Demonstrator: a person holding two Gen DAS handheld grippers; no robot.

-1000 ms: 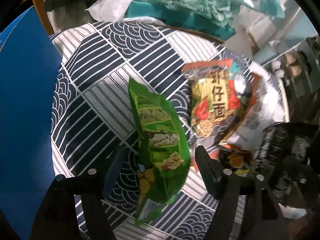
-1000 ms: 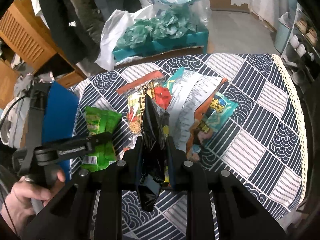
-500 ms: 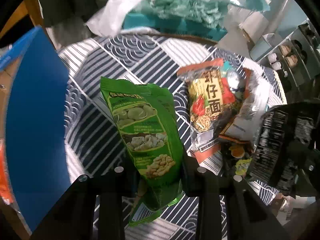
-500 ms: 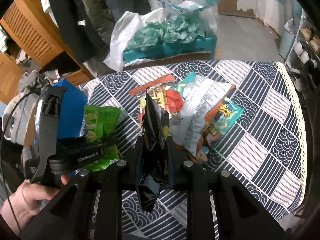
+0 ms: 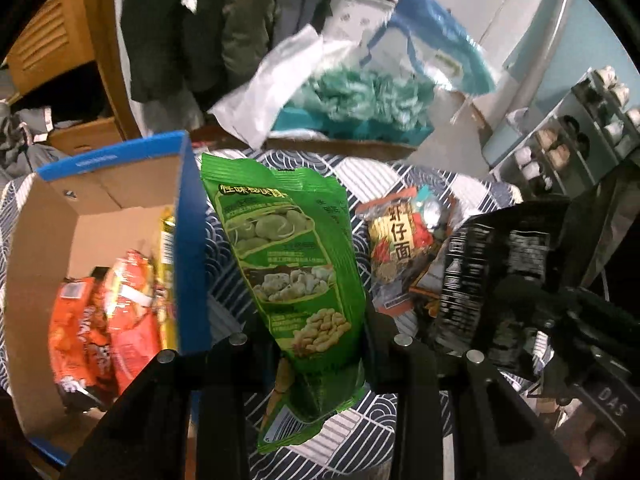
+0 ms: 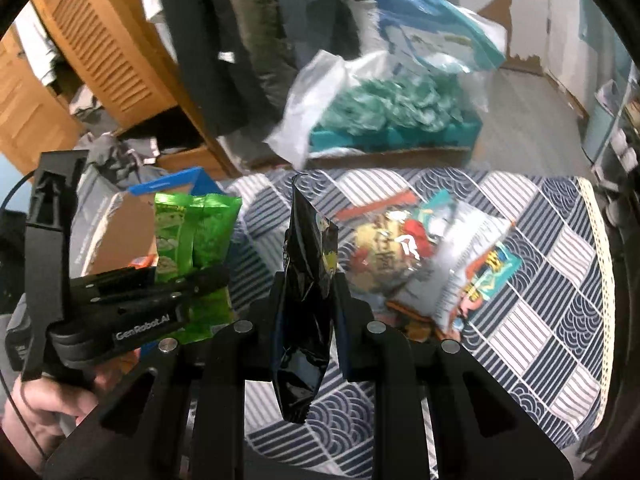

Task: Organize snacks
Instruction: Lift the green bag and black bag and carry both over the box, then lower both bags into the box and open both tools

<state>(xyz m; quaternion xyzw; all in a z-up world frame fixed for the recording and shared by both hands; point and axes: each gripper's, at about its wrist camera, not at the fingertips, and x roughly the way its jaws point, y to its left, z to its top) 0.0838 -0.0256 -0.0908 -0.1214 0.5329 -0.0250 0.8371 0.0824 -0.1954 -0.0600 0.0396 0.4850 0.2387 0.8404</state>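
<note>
My left gripper point(image 5: 310, 344) is shut on a green snack bag point(image 5: 292, 264) and holds it upright above the table, just right of an open blue cardboard box point(image 5: 192, 240). The box holds orange-red snack packets point(image 5: 108, 312). My right gripper point(image 6: 308, 304) is shut on a black snack bag point(image 6: 308, 272), lifted above the table. The green bag point(image 6: 192, 236) and the left gripper point(image 6: 160, 292) show at left in the right wrist view. The black bag point(image 5: 492, 276) shows at right in the left wrist view.
A pile of snack packets point(image 6: 420, 264) lies on the blue and white patterned tablecloth point(image 6: 540, 280); it also shows in the left wrist view point(image 5: 400, 248). Behind the table stand a teal box with plastic bags point(image 6: 392, 116), hanging dark clothes point(image 6: 224, 40) and a wooden cabinet point(image 6: 100, 60).
My left gripper closed on the green bag, lifted it upright and moved left to the blue box, whose inside now shows. My right gripper rose a little with the black bag.
</note>
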